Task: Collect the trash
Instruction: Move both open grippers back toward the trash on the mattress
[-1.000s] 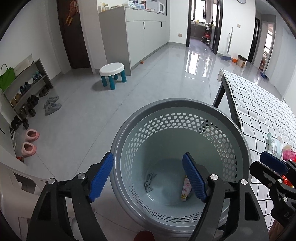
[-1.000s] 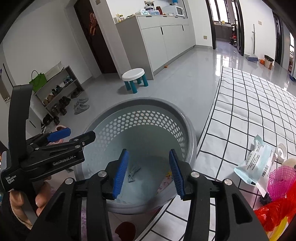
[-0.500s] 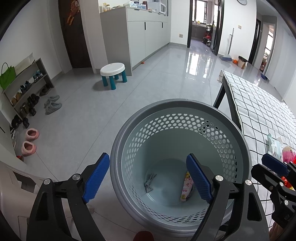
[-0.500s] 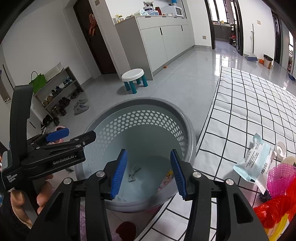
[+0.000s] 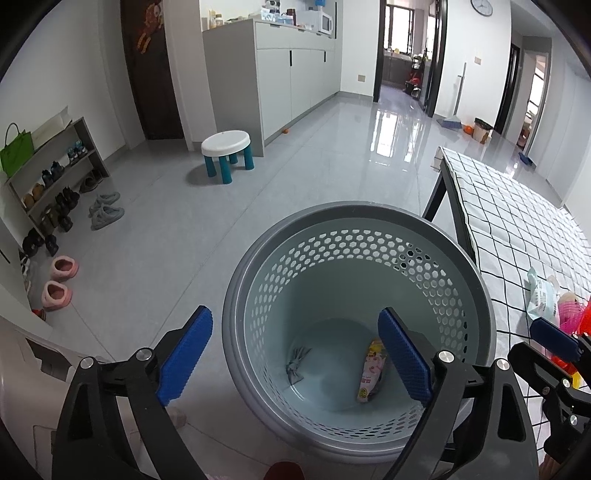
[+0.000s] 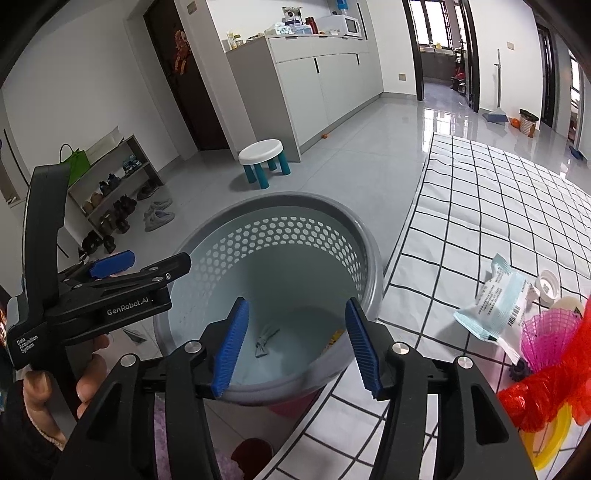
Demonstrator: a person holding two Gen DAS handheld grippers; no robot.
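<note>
The left tool [image 5: 293, 354] is wide open and holds nothing, low in the frame above the gray basket [image 5: 484, 295]. The right tool [image 6: 295, 341] is open and holds nothing too. A pink wrapper [image 5: 371, 373] and a gray scrap [image 5: 295, 363] lie on the basket's bottom. A blue packet [image 6: 493, 301] lies on the checked counter [image 6: 480, 192], at the right.

Right gripper [image 6: 295, 345], jaws apart and empty, hangs over the perforated basket [image 6: 364, 236] at frame centre; a blue packet [image 6: 493, 312] lies on the checked counter [image 6: 480, 206], right.

A home's tiled hallway; shoe rack [image 5: 55, 184], child's stool [image 5: 226, 155], cabinet-top microwave [image 6: 346, 26]
</note>
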